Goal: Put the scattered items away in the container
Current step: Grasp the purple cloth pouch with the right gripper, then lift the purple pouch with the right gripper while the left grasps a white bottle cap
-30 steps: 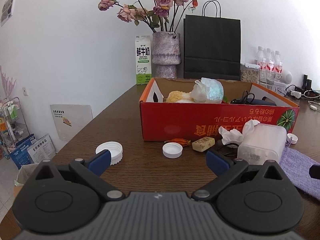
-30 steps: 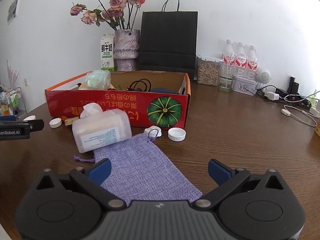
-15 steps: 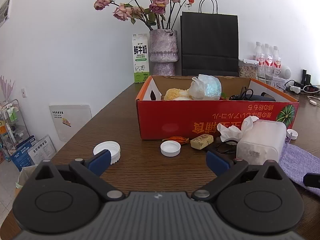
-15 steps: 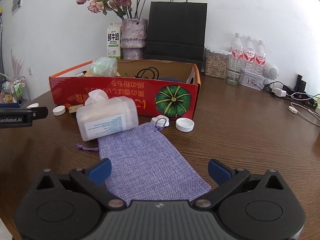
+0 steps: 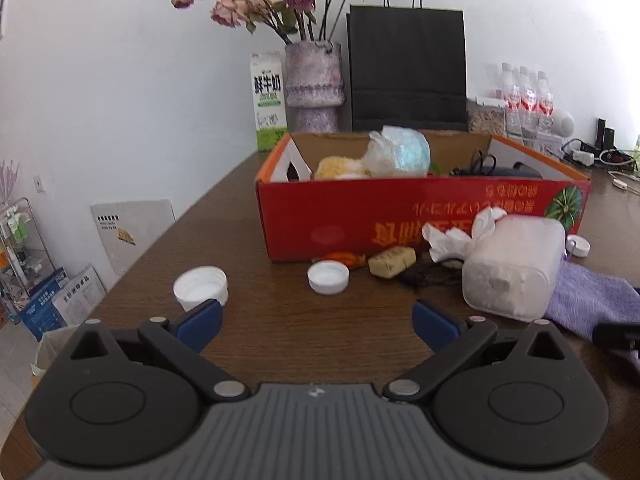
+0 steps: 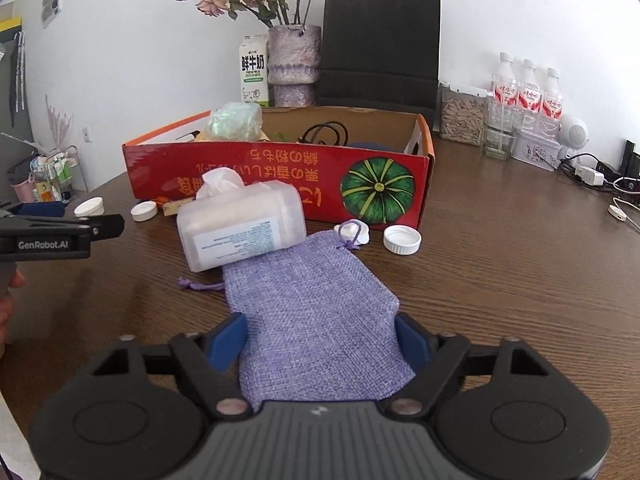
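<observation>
Your left gripper [image 5: 316,314] hangs with its jaws wide apart and nothing between them, above bare table near a white cap [image 5: 201,287] on the far left; hold it there. Further right, the tissue tub [image 6: 240,226] lies on its side, touching the far edge of the purple pouch [image 6: 316,312]. Your right gripper [image 6: 320,344] straddles the pouch's near end, jaws closing with the cloth between them, pads seemingly not yet pressing. Let them gather a firm fold before you lift, since thin fabric may slip. Draw the pouch gently toward you first so the tub doesn't roll, then carry it up over the near wall of the red box [image 6: 280,176] beyond.
</observation>
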Tool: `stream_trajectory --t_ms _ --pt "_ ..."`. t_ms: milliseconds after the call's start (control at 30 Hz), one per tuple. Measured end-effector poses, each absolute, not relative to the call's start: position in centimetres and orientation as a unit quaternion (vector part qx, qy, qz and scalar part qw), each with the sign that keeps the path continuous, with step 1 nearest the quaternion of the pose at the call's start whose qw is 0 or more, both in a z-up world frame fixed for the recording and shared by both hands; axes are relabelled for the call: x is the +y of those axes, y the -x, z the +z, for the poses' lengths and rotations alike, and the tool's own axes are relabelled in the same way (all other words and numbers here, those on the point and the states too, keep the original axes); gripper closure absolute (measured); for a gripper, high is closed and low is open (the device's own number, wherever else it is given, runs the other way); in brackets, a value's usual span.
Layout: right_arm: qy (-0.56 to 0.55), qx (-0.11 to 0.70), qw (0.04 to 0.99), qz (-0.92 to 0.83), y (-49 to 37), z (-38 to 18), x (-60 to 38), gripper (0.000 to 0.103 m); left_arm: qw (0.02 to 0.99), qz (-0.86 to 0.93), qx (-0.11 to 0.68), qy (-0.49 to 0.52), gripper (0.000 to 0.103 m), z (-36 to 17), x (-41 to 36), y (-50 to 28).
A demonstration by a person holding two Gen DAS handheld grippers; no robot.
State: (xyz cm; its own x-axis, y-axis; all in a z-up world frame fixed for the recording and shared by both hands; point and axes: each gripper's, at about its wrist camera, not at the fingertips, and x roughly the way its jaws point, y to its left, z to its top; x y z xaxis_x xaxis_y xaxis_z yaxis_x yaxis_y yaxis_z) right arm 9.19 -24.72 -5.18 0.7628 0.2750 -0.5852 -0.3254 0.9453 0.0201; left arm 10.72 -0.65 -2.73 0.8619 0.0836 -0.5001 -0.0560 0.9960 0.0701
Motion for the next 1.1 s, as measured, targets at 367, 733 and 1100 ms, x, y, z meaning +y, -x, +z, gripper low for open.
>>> stream_trajectory --t_ms 367,733,1100 --pt "0.009 0.247 0.960 0.132 -7.6 -4.8 -25.6 0.097 0.970 0.035 0.239 -0.015 0.000 -2.6 -0.3 -10.0" --pt "0.005 0.189 0.977 0.101 -6.3 -4.1 -26.1 0.097 0.968 0.086 0.236 -0.003 0.000 -1.4 2.9 -10.6" --pt "-0.017 0.184 0.977 0.101 -7.3 -2.0 -26.2 0.097 0.954 0.120 0.276 0.005 0.000 -1.5 6.1 -13.0"
